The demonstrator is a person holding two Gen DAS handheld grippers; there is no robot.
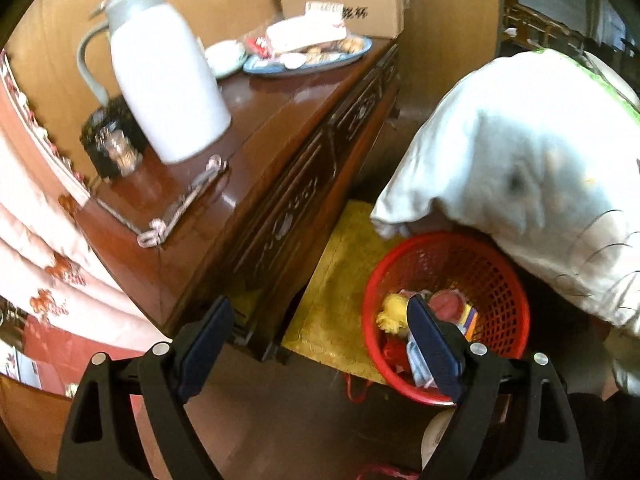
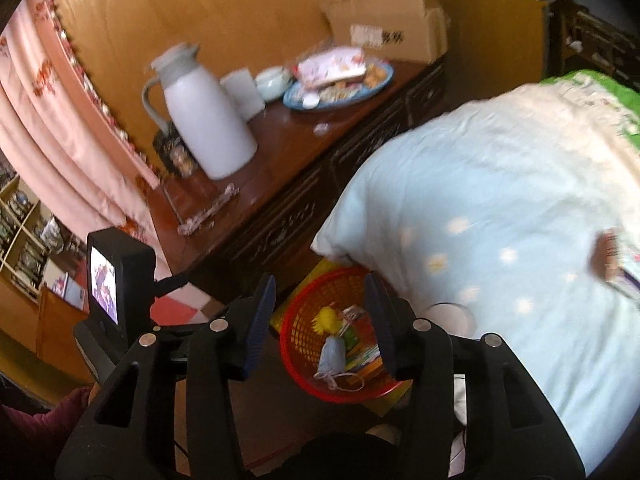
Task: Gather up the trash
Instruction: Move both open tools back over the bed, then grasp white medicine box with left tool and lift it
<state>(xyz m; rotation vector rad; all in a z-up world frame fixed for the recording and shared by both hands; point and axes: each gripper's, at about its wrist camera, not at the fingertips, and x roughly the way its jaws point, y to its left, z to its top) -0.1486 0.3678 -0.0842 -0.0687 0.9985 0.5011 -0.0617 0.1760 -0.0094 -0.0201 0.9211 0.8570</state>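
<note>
Trash (image 2: 340, 344) lies heaped in the red mesh basket (image 1: 496, 280) on the floor, beside the carved wooden table (image 1: 256, 136) and under the bedding's edge: crumpled wrappers and paper, probably light, soft and crushable, best pinched at a loose fold. Left gripper (image 1: 320, 340) gapes wide, empty; right gripper (image 2: 320, 320) stands partly apart, holding nothing.

I am seeing the red basket (image 1: 472, 280) partly hidden: bedding (image 1: 520, 160) is overhanging its far rim, and my left gripper's finger (image 1: 434, 348) is covering some of the trash inside, which is blurring into shapes I cannot name. The box label (image 2: 376, 36) is smearing too much to read. The packet on the bed (image 2: 618, 270) is being cut off at the right edge.
</note>
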